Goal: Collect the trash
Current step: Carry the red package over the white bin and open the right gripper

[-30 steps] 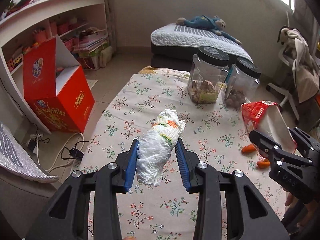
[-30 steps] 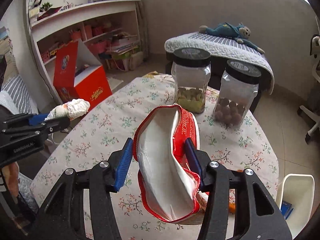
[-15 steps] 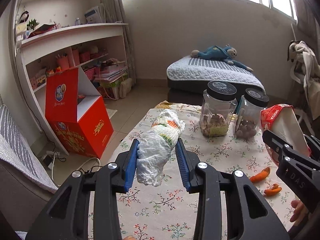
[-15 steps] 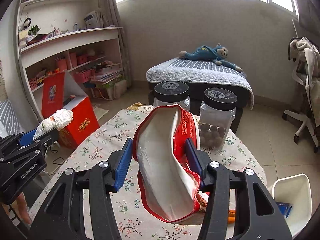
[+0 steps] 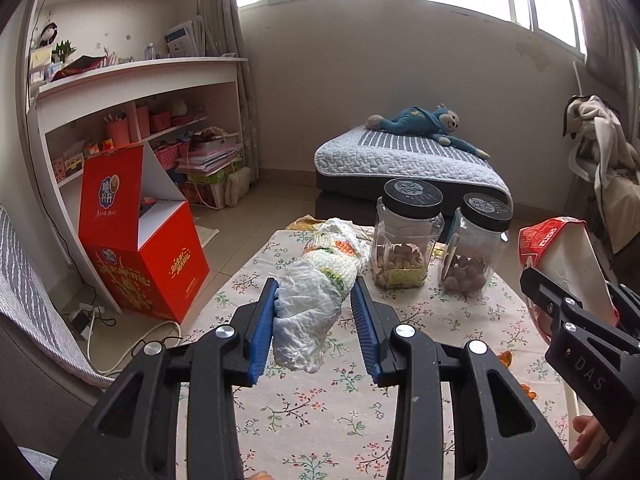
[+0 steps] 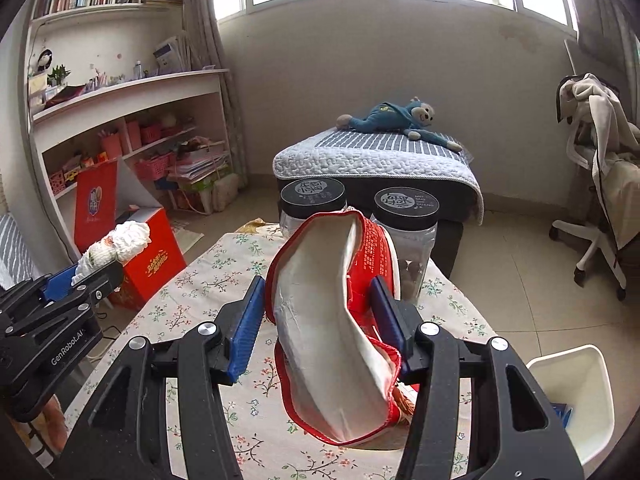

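lifted clear of the floral surface (image 5: 320, 432) since the earlier frame, both loads riding higher and tilted up toward the window. left gripper (image 5: 316, 316) fingers clamped on 1 wadded white wrapper (image 5: 312, 304); right gripper (image 6: 320, 320) fingers clamped on 1 empty red snack bag (image 6: 336, 344), its mouth gaping. judged mid-carry, pickup done, drop-off not yet made. probably calls next for a swing toward the white bin (image 6: 576, 400) low at right, then a release over it. counted: 2 pieces of trash held, 2 black-lidded jars (image 5: 406, 240) on the surface, 2 orange scraps (image 5: 505, 358) left by the near edge.
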`<action>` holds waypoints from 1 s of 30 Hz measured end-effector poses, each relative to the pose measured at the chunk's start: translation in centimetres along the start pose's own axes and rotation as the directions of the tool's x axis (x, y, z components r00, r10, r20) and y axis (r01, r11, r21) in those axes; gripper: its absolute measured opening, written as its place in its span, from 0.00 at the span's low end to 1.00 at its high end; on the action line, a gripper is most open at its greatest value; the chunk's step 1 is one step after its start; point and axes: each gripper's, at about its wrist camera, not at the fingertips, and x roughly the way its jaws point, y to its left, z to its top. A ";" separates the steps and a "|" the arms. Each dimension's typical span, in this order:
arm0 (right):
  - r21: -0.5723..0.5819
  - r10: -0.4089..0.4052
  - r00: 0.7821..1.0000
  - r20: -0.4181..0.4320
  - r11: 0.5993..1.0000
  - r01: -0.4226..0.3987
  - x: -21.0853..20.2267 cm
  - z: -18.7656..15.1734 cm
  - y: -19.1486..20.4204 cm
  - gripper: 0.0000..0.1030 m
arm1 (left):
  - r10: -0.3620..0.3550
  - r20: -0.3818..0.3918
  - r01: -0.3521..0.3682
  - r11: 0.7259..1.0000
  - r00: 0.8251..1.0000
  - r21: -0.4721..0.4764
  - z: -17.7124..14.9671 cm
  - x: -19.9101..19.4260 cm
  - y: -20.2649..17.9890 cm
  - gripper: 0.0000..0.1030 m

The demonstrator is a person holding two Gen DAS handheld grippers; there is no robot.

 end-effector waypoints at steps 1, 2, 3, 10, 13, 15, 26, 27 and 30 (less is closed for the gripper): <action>0.001 -0.005 1.000 0.004 1.000 0.005 -0.3 0.0 -0.2 0.49 | -0.005 0.003 0.005 1.000 1.000 0.001 0.0 -0.1 -0.4 0.37; 0.003 -0.010 1.000 0.008 1.000 0.010 -0.4 0.0 -0.6 0.49 | -0.010 0.005 0.010 1.000 1.000 0.002 0.0 -0.2 -0.8 0.37; 0.004 -0.015 1.000 0.012 1.000 0.015 -0.7 0.1 -0.8 0.49 | -0.015 0.007 0.015 1.000 1.000 0.004 0.1 -0.3 -1.1 0.37; 0.023 -0.055 0.998 0.032 0.998 0.054 -2.2 0.2 -3.2 0.49 | -0.053 0.020 0.053 0.999 0.998 0.011 0.2 -0.8 -3.6 0.37; 0.033 -0.078 0.996 0.039 0.997 0.076 -2.9 0.2 -4.3 0.49 | -0.070 0.021 0.070 0.997 0.997 0.018 0.2 -1.0 -4.9 0.37; 0.041 -0.093 0.995 0.043 0.995 0.091 -3.3 0.2 -5.2 0.49 | -0.082 0.021 0.082 0.996 0.996 0.025 0.1 -1.2 -5.7 0.37; 0.093 -0.202 0.978 0.049 0.976 0.197 -6.1 -0.2 -10.9 0.49 | -0.140 0.013 0.139 0.988 0.990 0.073 -0.6 -1.6 -10.3 0.37; 0.098 -0.214 0.976 0.048 0.973 0.208 -6.4 -0.3 -11.5 0.49 | -0.145 0.012 0.143 0.987 0.989 0.078 -0.6 -1.6 -10.8 0.37; 0.118 -0.245 0.969 0.041 0.964 0.238 -7.0 -0.7 -13.3 0.49 | -0.160 0.008 0.159 0.983 0.987 0.093 -0.9 -1.8 -12.2 0.37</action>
